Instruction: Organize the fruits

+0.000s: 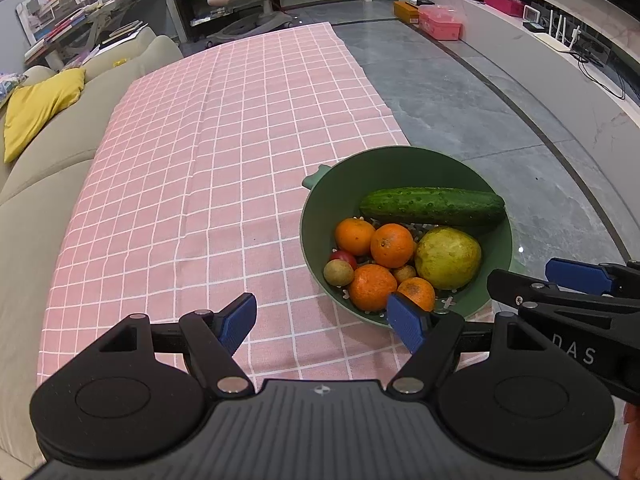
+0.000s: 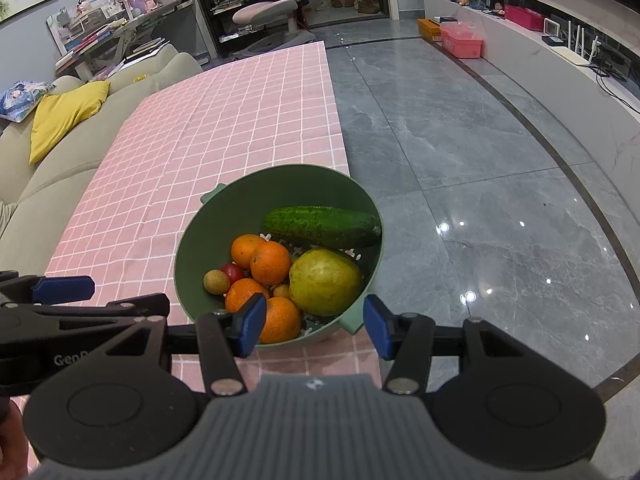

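Through my left wrist camera, all the produce I can see sits together in the green bowl (image 1: 310, 216) near the right edge of the pink checked tablecloth (image 1: 200, 160); no piece lies loose on the cloth. That fits either fruit gathered into the bowl or a full bowl waiting to be sorted out, and I cannot tell which. Inside, a cucumber (image 1: 432, 206) lies across the far side, a big yellow-green fruit (image 1: 448, 258) sits at the right, and four oranges (image 1: 392, 246) cluster at the left and near side with a small red fruit (image 1: 343, 258) and two little brownish ones among them. My left gripper (image 1: 322, 318) hovers over the cloth with its jaws wide apart and nothing between them, just short of the bowl's near rim. Through my right wrist camera, the same bowl (image 2: 192, 248) holds the same load, the cucumber (image 2: 320, 226) at the back and the oranges (image 2: 270, 262) in front. My right gripper (image 2: 316, 326) is spread wide and empty too, straddling the near rim.
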Action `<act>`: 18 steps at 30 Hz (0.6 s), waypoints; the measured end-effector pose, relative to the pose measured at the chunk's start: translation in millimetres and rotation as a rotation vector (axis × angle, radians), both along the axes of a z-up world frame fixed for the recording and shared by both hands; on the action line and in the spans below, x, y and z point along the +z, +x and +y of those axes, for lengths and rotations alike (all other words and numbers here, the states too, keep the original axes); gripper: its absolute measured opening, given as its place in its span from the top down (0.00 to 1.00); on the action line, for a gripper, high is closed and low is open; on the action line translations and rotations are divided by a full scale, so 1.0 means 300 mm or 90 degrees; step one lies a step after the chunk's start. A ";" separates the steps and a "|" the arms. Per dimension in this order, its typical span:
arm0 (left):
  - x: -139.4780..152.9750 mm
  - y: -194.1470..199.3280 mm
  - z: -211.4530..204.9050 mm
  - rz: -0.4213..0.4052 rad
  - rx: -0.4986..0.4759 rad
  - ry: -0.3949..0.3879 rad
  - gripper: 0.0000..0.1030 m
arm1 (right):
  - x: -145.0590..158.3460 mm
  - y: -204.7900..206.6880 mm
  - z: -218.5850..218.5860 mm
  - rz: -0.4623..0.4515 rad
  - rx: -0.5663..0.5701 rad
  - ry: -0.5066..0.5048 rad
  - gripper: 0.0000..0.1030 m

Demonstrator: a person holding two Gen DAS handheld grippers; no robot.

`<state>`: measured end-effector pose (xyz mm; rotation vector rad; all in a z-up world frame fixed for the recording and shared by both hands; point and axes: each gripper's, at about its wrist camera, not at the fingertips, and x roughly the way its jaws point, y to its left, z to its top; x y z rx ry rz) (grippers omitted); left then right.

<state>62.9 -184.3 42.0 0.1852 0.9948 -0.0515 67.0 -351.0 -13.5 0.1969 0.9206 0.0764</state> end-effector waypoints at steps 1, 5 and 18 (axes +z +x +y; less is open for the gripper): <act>-0.001 -0.001 -0.001 0.000 0.000 0.001 0.15 | 0.000 0.000 0.000 0.000 0.000 0.000 0.50; -0.003 -0.001 -0.003 -0.001 0.000 0.000 0.15 | -0.001 0.001 -0.002 0.001 -0.003 0.001 0.50; -0.004 -0.002 0.000 -0.001 -0.001 0.001 0.15 | -0.005 0.002 -0.003 0.003 -0.004 0.001 0.49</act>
